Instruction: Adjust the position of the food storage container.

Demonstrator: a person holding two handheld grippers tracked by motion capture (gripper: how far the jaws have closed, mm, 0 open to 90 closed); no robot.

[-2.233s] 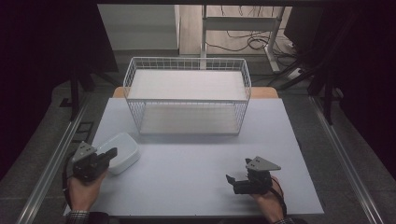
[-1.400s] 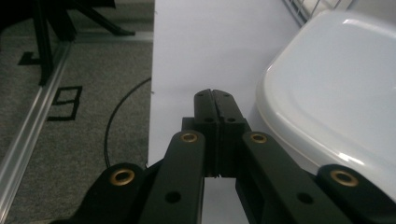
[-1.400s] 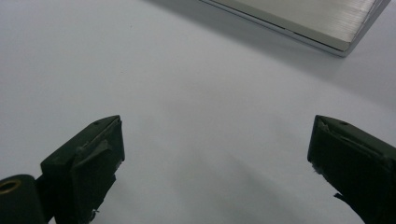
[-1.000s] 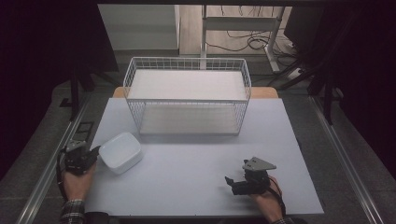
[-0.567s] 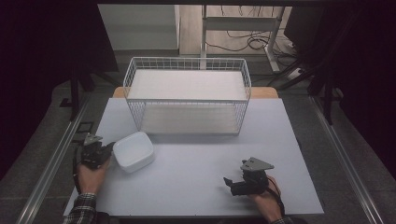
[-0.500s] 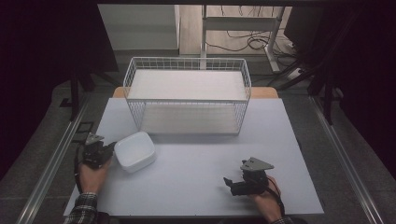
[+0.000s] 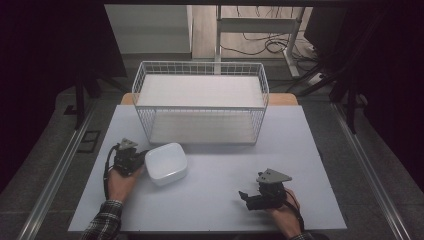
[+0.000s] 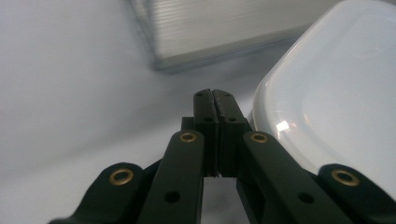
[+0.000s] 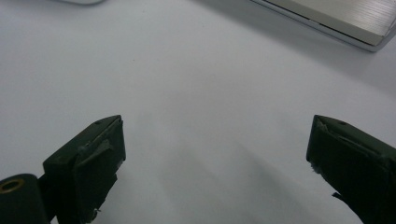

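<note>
Container (image 7: 166, 163) shifted right, beside left tongs (image 7: 141, 159)

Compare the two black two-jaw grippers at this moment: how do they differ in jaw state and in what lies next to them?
The left gripper has its jaws pressed shut with nothing between them; the right gripper has its jaws spread wide over bare table. The left gripper sits right against the edge of the white rounded plastic container; the right gripper lies apart from it, near the front edge of the white table. Both are hand-held and low over the table.
</note>
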